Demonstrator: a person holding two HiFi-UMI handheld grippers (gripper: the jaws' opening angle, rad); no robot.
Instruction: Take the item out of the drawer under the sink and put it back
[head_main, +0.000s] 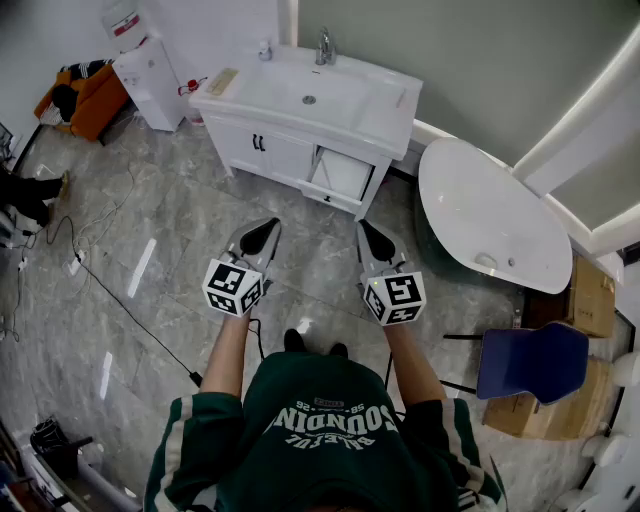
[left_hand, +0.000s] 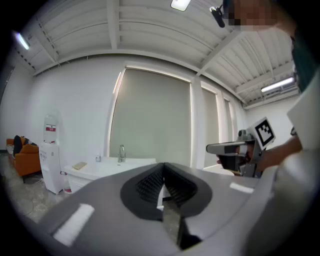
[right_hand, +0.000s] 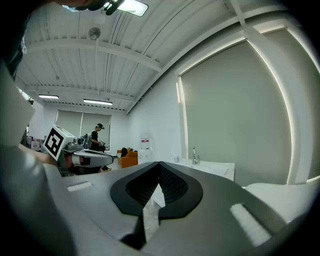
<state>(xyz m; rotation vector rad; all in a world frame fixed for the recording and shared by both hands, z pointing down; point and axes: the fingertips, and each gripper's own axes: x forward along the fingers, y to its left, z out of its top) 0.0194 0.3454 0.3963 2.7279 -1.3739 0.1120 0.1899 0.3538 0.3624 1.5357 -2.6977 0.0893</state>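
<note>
The white sink cabinet (head_main: 300, 110) stands ahead of me, a short way off. Its right-hand drawer (head_main: 342, 175) is pulled out; I see only white inside and cannot make out an item. My left gripper (head_main: 264, 233) and right gripper (head_main: 372, 238) are held side by side over the floor in front of the cabinet, both shut and empty, well short of the drawer. In the left gripper view the jaws (left_hand: 162, 169) meet at the tip, with the sink top (left_hand: 112, 167) behind. The right gripper (right_hand: 159, 169) looks the same in its own view, closed on nothing.
A white bathtub (head_main: 490, 215) lies to the right of the cabinet. A water dispenser (head_main: 150, 70) and orange sofa (head_main: 85, 95) stand at the left. A blue chair (head_main: 530, 360) and cardboard boxes (head_main: 590, 295) are at my right. A cable (head_main: 120, 300) runs across the grey floor.
</note>
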